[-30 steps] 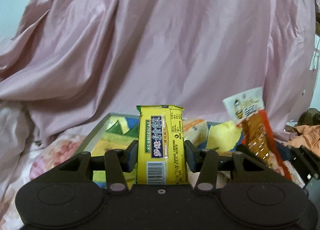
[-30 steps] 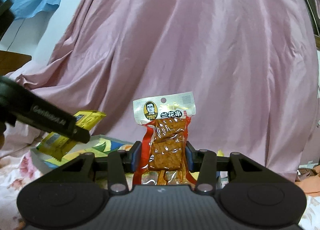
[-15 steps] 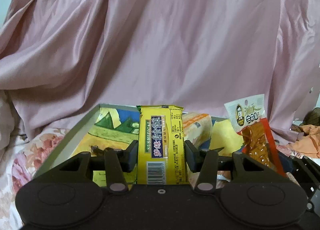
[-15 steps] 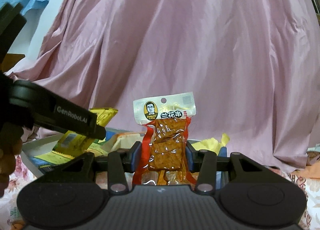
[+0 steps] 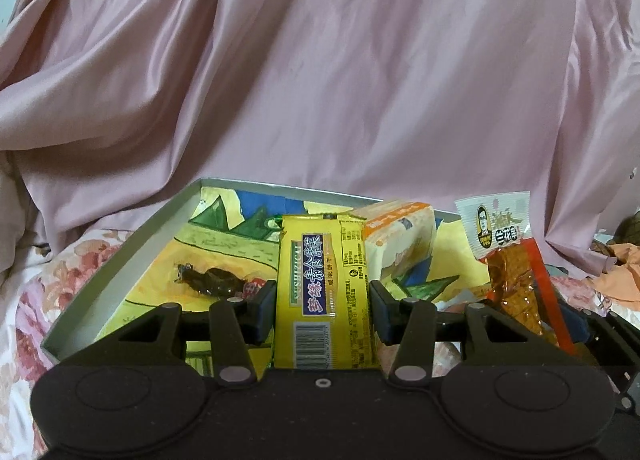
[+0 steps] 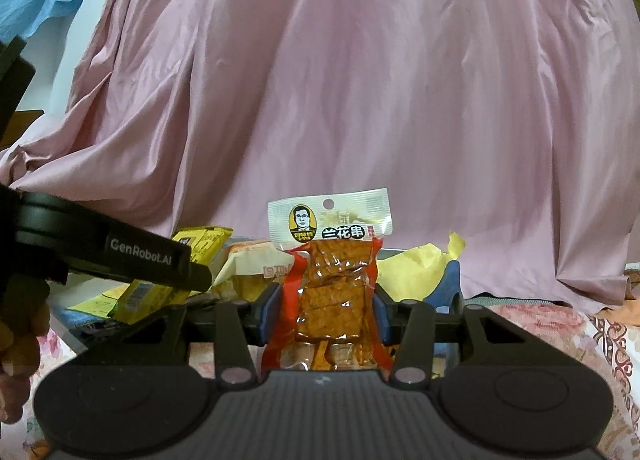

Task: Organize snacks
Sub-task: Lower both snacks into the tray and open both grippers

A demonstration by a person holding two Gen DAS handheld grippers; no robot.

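Note:
My left gripper point(image 5: 323, 308) is shut on a yellow biscuit packet point(image 5: 322, 260), held upright over a shallow tray point(image 5: 120, 256) with a painted yellow, green and blue floor. In the tray lie a dark wrapped snack point(image 5: 212, 280) and an orange-and-white packet point(image 5: 400, 236). My right gripper point(image 6: 328, 316) holds a clear packet of brown tofu strips point(image 6: 336, 280) upright; its jaws are opening, and the pads still touch the packet's edges. That packet point(image 5: 508, 260) shows at the right of the left wrist view. The left gripper point(image 6: 120, 256) and its yellow packet point(image 6: 196, 244) reach in from the left.
A pink satin sheet point(image 5: 320, 80) hangs behind everything. The tray rests on a floral bedcover point(image 5: 24, 300). A crumpled yellow wrapper point(image 6: 416, 264) and something blue point(image 6: 448, 284) sit behind the right gripper. A hand point(image 6: 20, 340) shows at the left edge.
The left gripper has sunk towards the tray, and more of the tray floor shows. In the right wrist view the left gripper and the tray's snacks have come closer; the right jaws stand slightly wider.

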